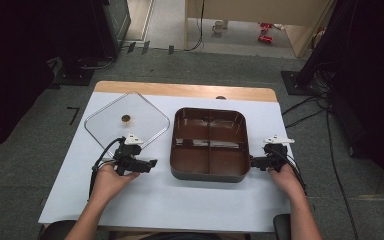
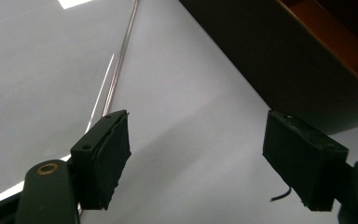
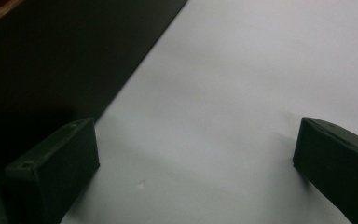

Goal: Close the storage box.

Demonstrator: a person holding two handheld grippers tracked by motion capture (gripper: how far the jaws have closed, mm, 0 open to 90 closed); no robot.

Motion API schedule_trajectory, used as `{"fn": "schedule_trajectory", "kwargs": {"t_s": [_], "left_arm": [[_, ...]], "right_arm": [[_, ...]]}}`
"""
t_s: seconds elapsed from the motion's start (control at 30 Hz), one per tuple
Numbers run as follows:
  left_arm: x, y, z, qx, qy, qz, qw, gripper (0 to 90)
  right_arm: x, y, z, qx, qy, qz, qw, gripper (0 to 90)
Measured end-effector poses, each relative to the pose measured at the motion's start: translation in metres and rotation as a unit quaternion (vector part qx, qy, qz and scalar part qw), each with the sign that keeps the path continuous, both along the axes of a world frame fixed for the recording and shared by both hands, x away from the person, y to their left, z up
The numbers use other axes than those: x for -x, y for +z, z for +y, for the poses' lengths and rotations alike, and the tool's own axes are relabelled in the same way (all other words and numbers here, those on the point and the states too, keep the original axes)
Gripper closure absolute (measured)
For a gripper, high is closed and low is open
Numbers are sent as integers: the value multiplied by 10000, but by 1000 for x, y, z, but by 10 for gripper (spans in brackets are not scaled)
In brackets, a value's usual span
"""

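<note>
- Brown tray (image 1: 209,172): it sits mid-table on the white sheet (image 1: 180,200), four compartments, empty, its long axis running away from you.
- Your left gripper (image 1: 151,163) points at the tray's near-left wall, just short of it; its jaws stand apart with nothing between them.
- Your right gripper (image 1: 253,161) is at the opposite wall, pointing inward, jaws also wide and empty, and looks slightly nearer.
- Behind your left hand lies the clear square lid (image 1: 127,120), flat, corner toward you, knob (image 1: 126,118) up.
</note>
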State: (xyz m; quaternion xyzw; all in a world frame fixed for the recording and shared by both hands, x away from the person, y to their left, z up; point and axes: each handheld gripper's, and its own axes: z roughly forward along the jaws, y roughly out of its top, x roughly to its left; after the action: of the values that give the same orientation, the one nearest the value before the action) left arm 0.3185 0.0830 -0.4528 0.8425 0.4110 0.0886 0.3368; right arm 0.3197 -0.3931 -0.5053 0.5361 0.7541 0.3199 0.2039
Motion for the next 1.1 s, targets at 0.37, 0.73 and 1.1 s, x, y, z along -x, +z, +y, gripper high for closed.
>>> {"fn": "schedule_trajectory", "kwargs": {"t_s": [0.37,0.73,1.1], "left_arm": [[-8,4,5,-22,-78,-2,10000,279],[-19,10,14,60,7,5,10000,310],[-30,12,20,64,32,21,10000,326]], "right_arm": [[0,0,0,0,-2,0,10000,0],[0,0,0,0,-1,-1,10000,0],[0,0,0,0,-2,0,10000,0]]}}
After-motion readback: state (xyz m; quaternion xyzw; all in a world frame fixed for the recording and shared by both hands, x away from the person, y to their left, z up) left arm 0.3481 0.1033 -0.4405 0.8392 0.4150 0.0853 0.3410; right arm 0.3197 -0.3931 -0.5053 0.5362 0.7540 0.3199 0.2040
